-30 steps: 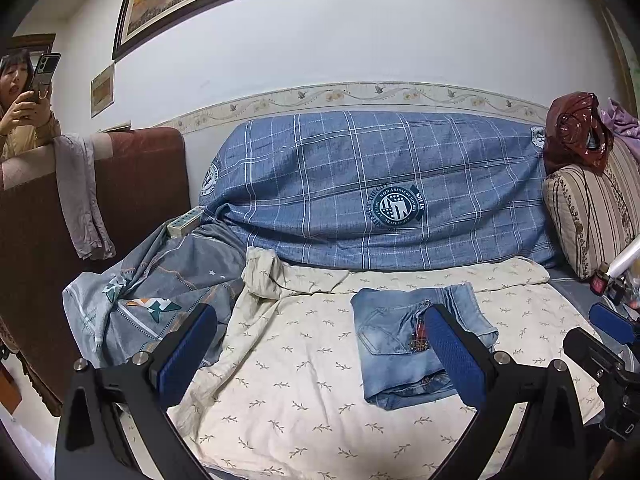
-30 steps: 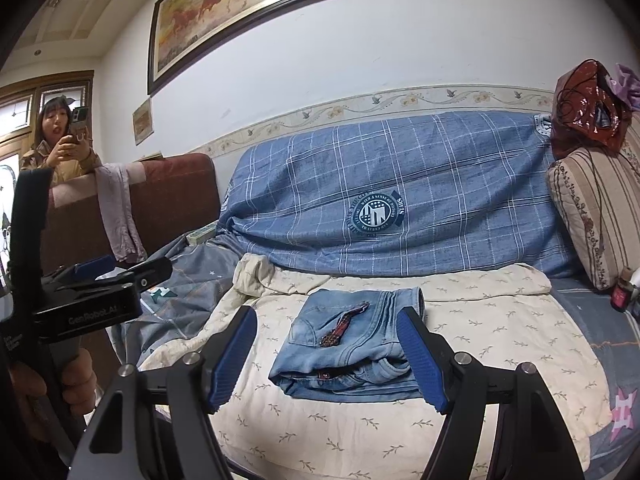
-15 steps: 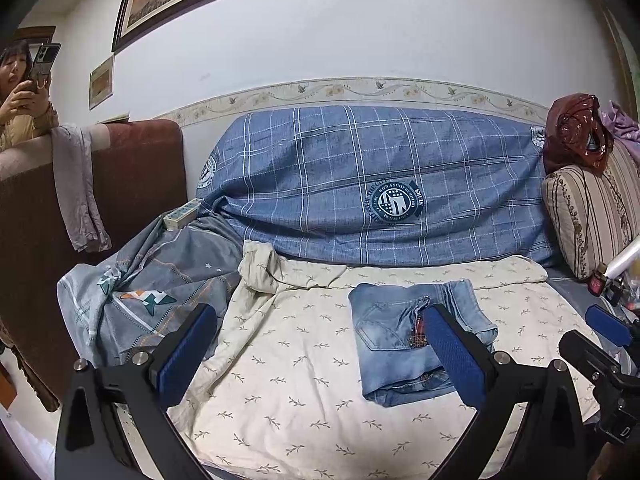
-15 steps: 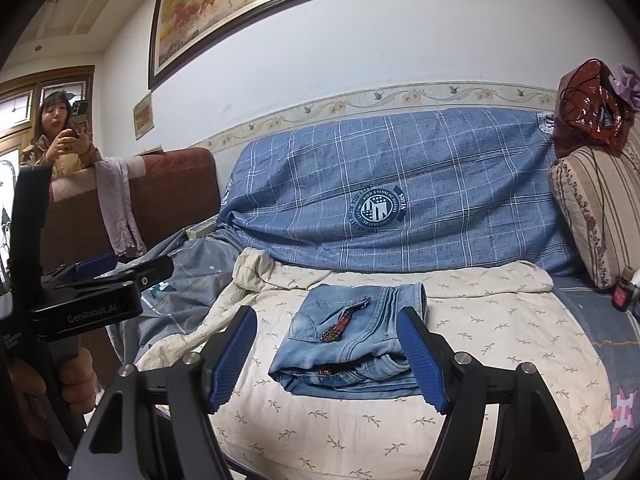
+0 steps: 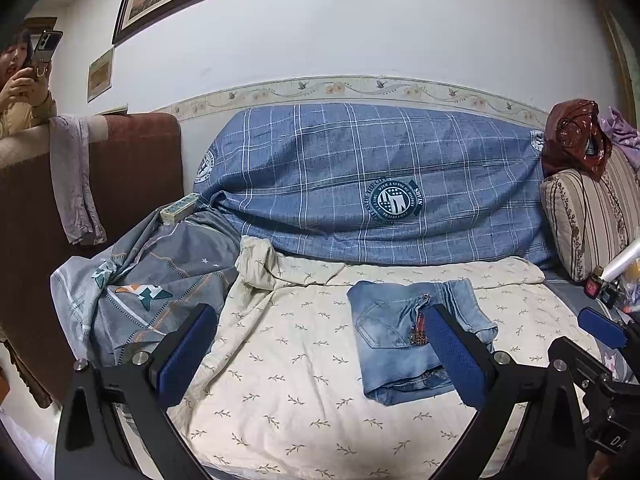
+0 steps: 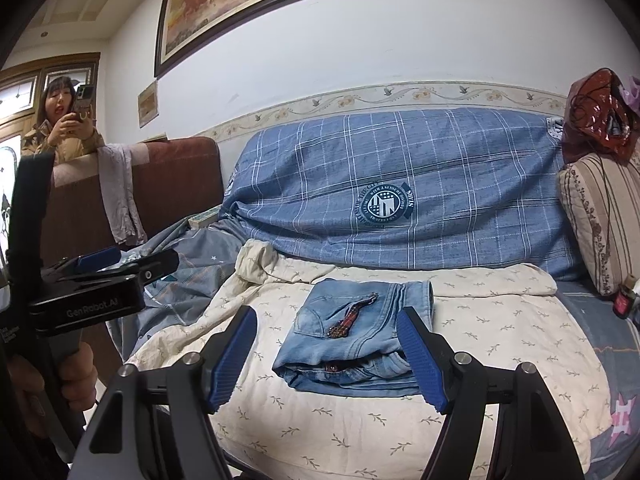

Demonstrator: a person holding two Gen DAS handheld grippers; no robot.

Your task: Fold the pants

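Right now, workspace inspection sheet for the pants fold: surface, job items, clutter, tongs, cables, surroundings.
Surface: cream leaf-print sheet spread over the sofa seat, rumpled at its back left corner.
Job's things: jeans folded into a compact stack at the middle of the sheet, a beaded patch on top.
Clutter: grey patterned bedding bunched at left; small bottle at right.
Tongs: left tongs open, empty, short of the jeans; right tongs open, empty, the jeans seen between them.
Cables: nothing seen.
Surroundings: blue plaid cover on the backrest, striped cushion with a red bag on top, bystander holding a phone behind the brown armchair.
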